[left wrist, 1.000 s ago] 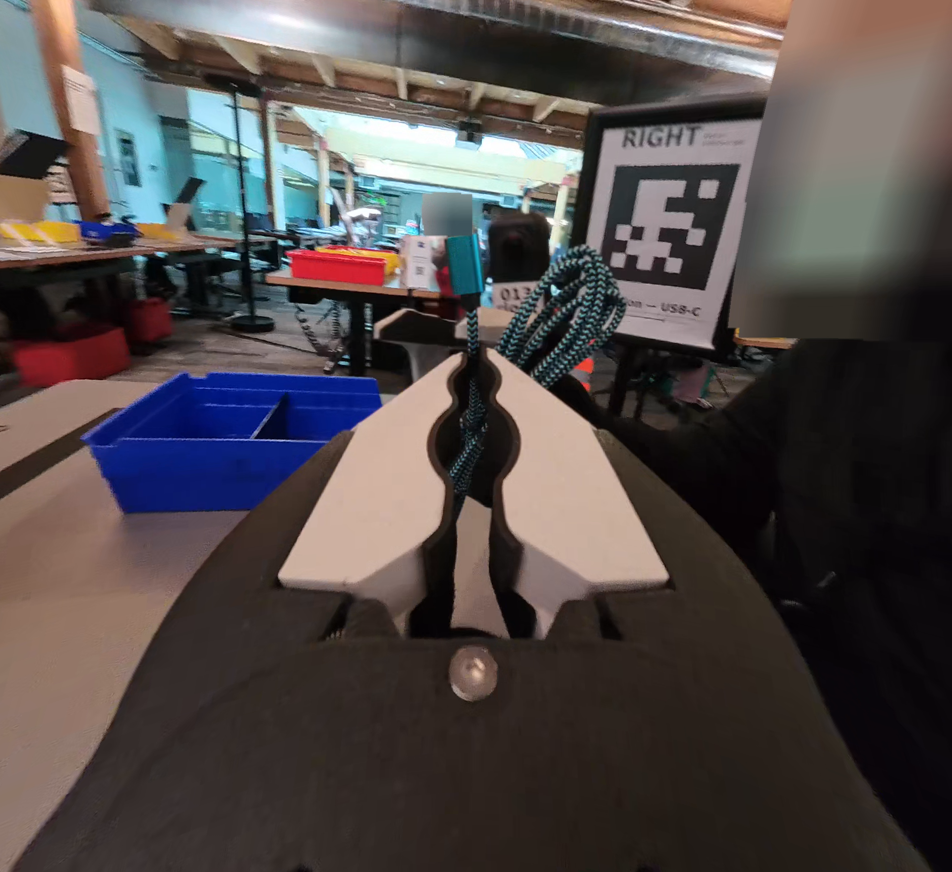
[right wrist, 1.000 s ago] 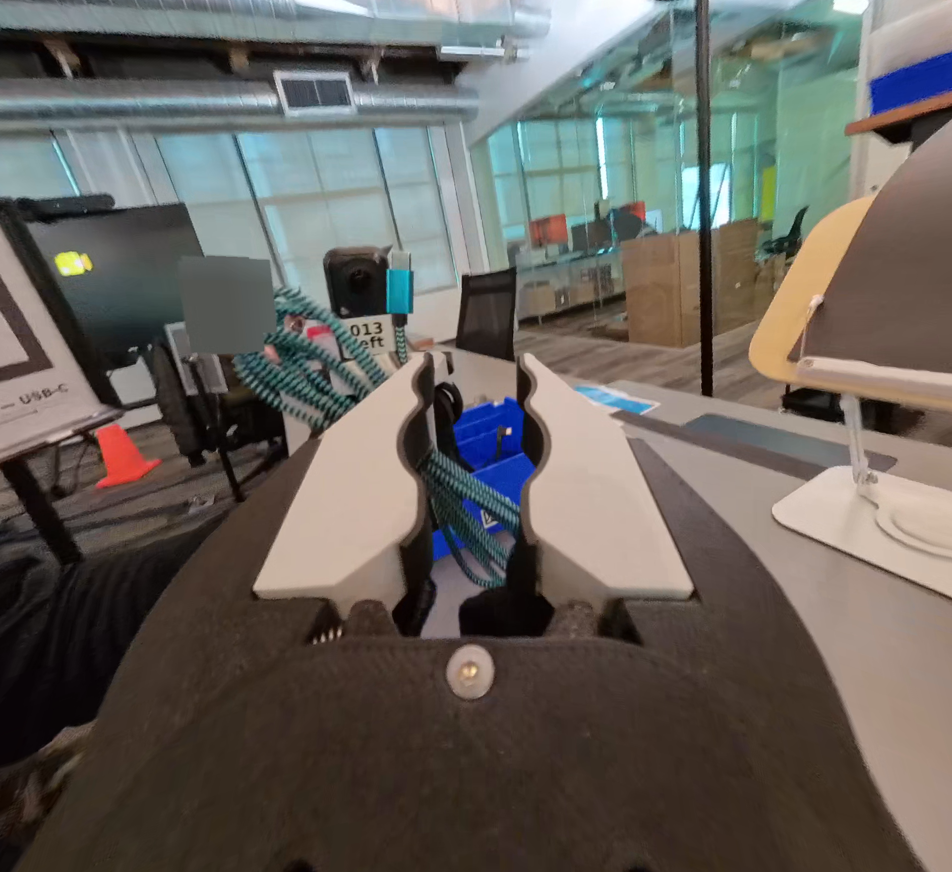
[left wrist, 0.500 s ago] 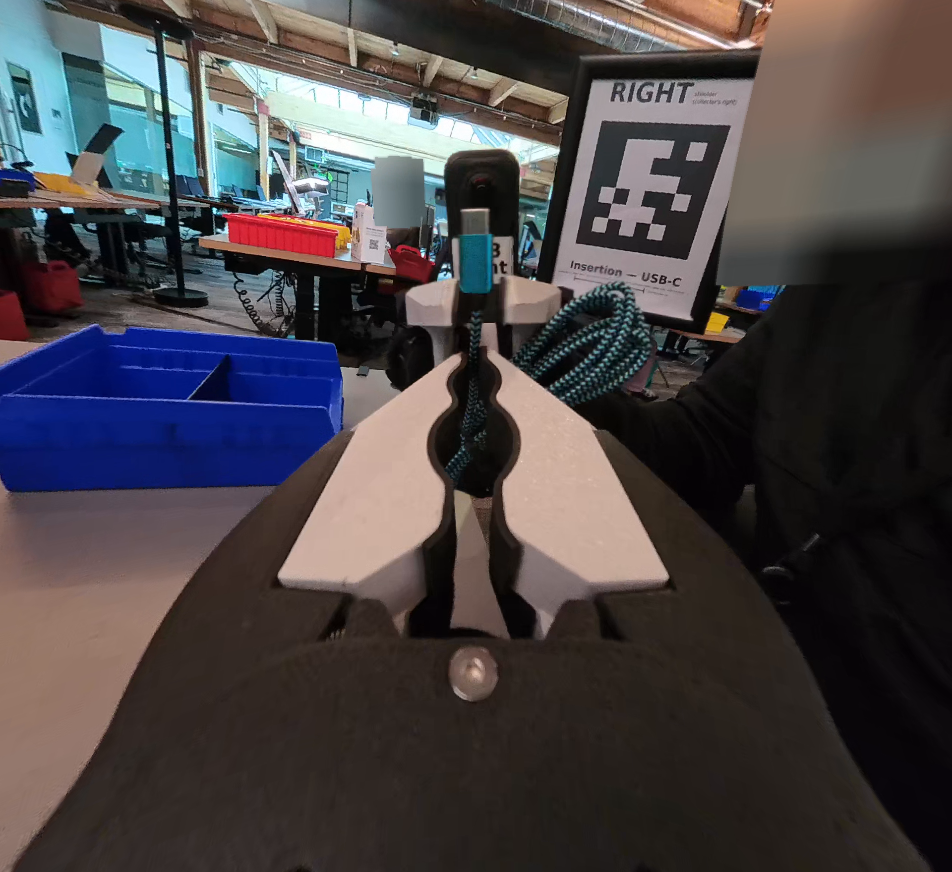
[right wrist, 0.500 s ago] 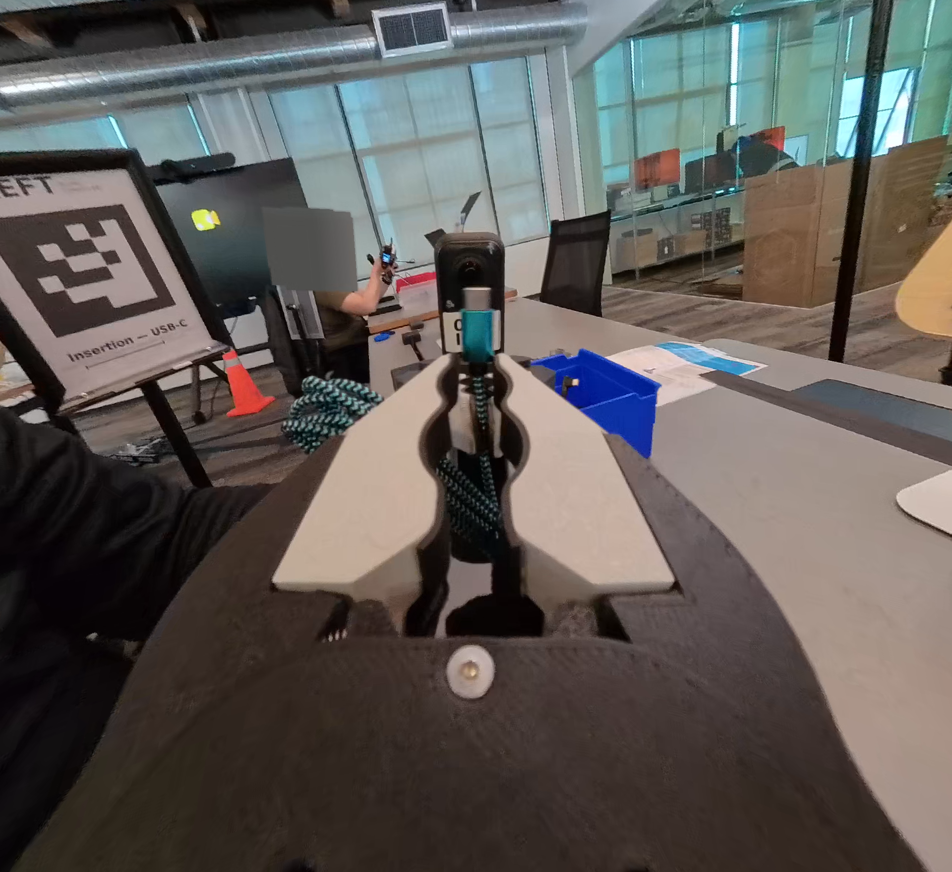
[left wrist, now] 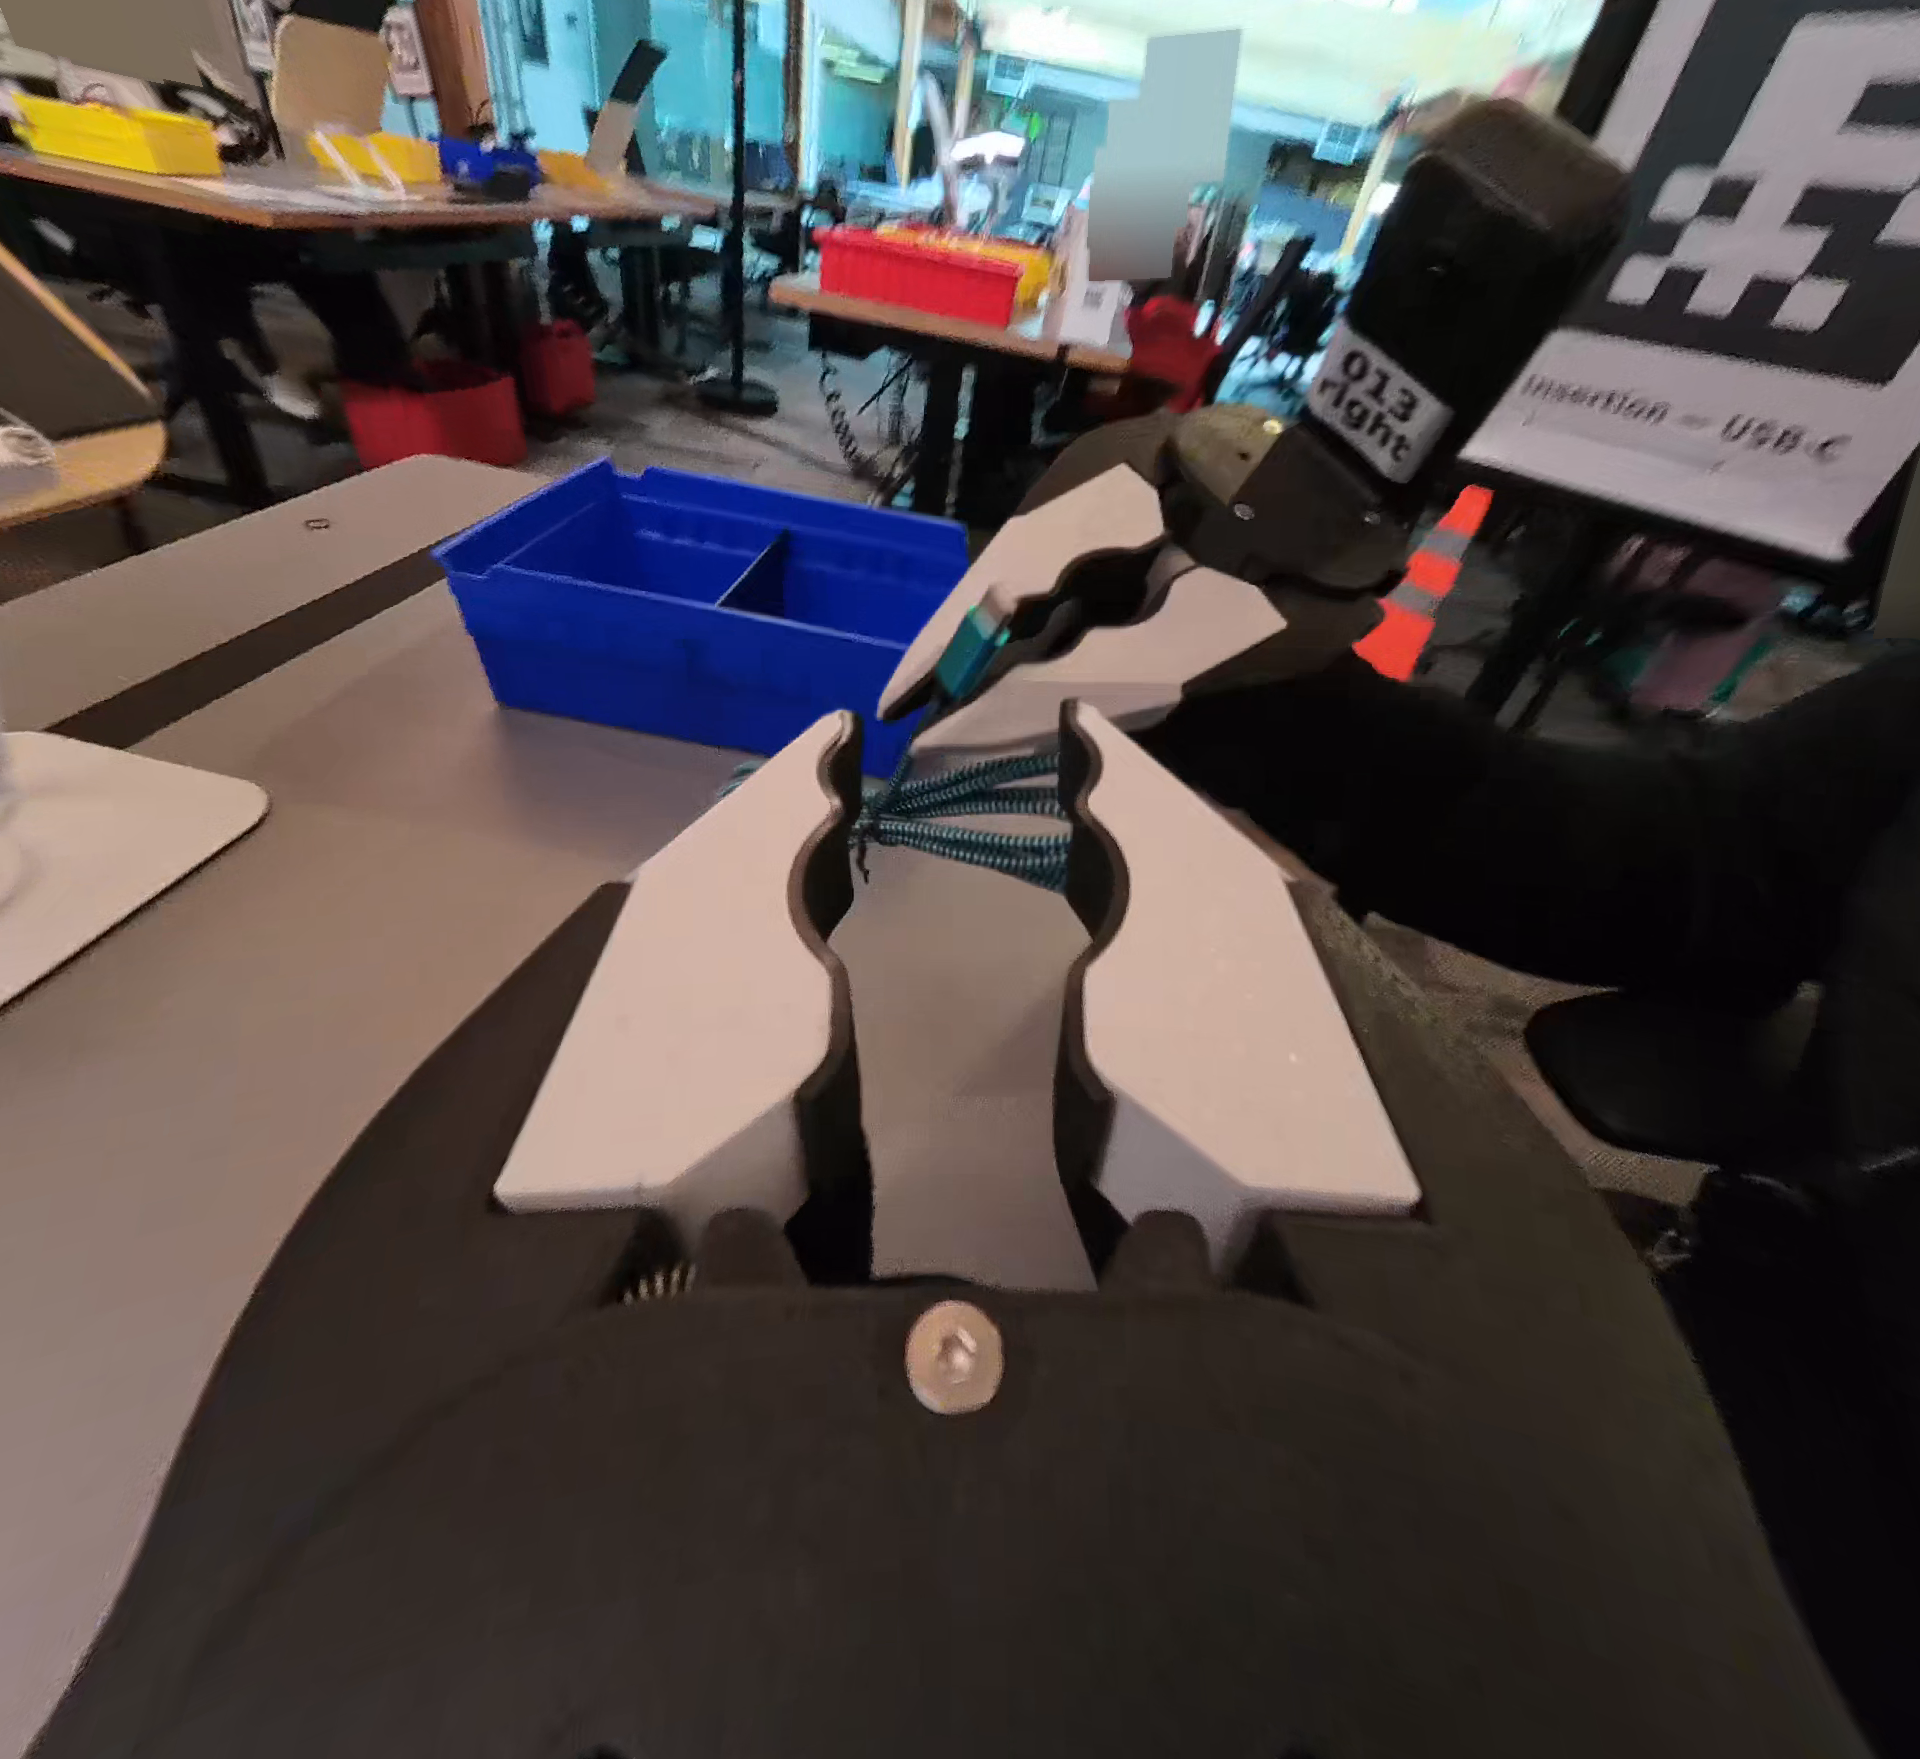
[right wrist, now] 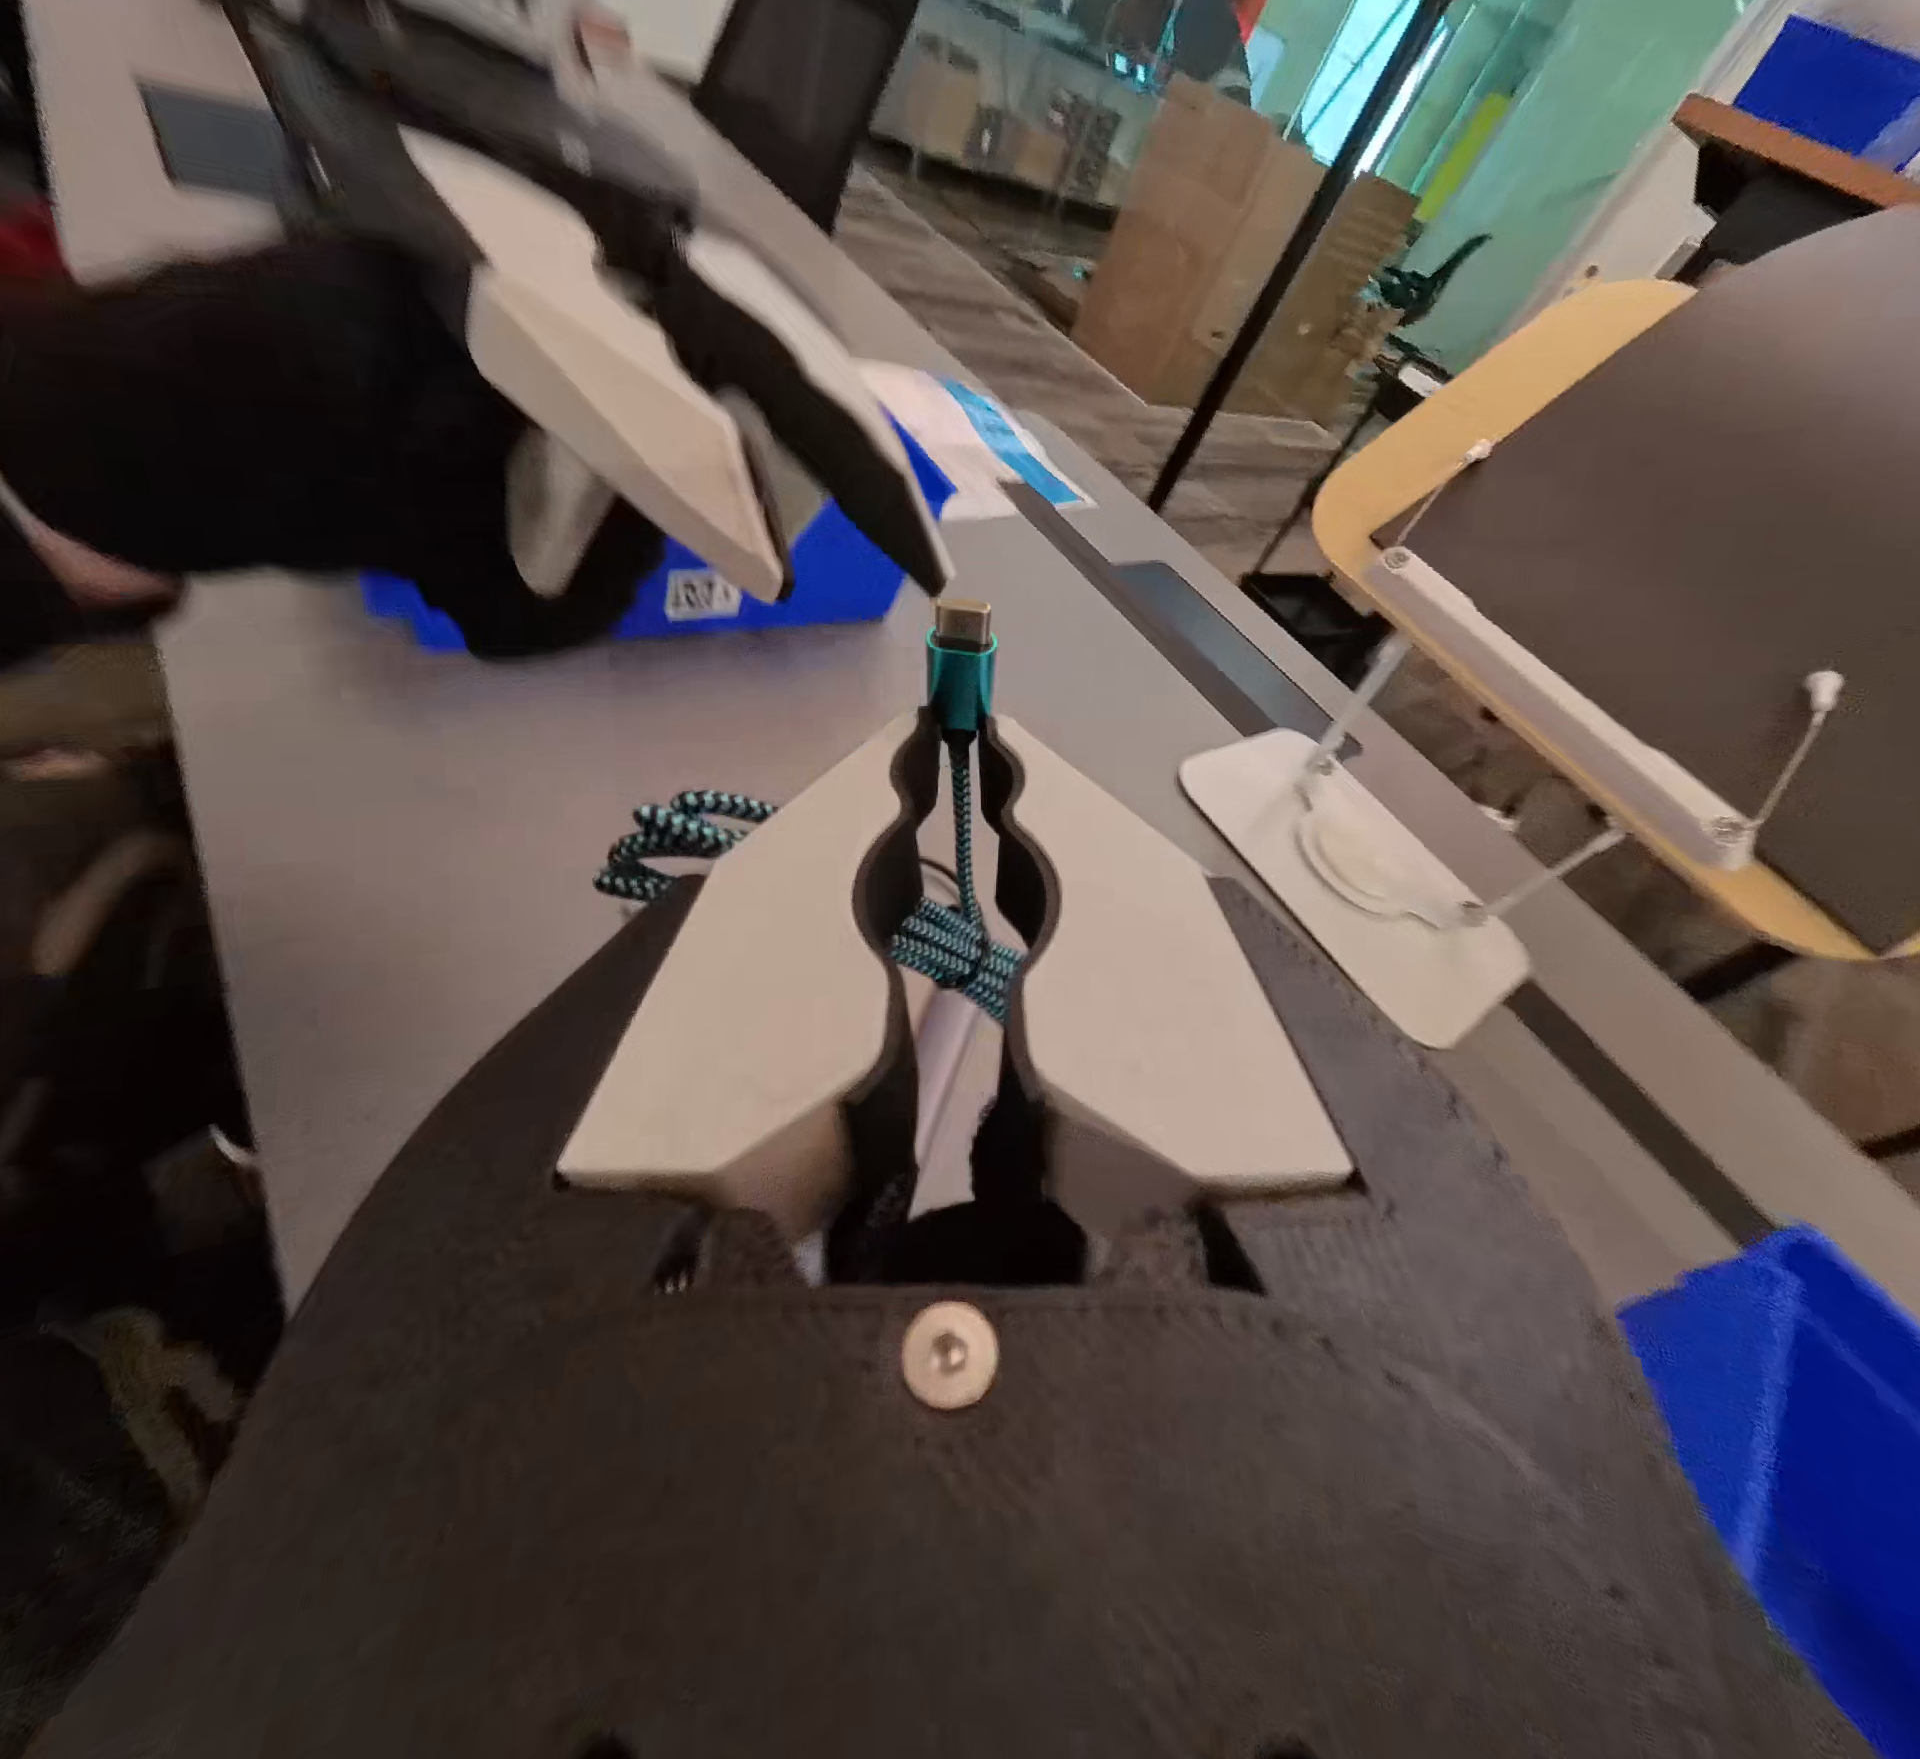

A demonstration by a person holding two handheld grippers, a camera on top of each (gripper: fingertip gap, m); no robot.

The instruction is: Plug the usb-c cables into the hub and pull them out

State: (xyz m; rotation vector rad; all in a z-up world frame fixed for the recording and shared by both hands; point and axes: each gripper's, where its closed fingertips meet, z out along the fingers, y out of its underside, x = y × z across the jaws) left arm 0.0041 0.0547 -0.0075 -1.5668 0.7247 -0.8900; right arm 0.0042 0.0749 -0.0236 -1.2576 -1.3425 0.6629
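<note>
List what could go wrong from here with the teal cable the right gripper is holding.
1. The right gripper pinches the braided cable just below the teal plug, so the plug may tilt or slip when pressed into a port.
2. The coiled slack lies on the grey table and could snag or drag.
3. The open left gripper hovers very near the plug tip; they may collide.
4. No hub is visible in either view, so alignment cannot be judged.

The cable [right wrist: 961,836] is braided teal-and-black cloth; its plug [right wrist: 962,660] has a glossy teal metallic shell and bare metal tip. The right hand-held gripper [right wrist: 956,722] has matt, grainy black plastic and smooth pale fingers [right wrist: 769,982]. The bin [left wrist: 686,608] is glossy blue plastic; the tabletop [left wrist: 364,878] is smooth matt grey.
</note>
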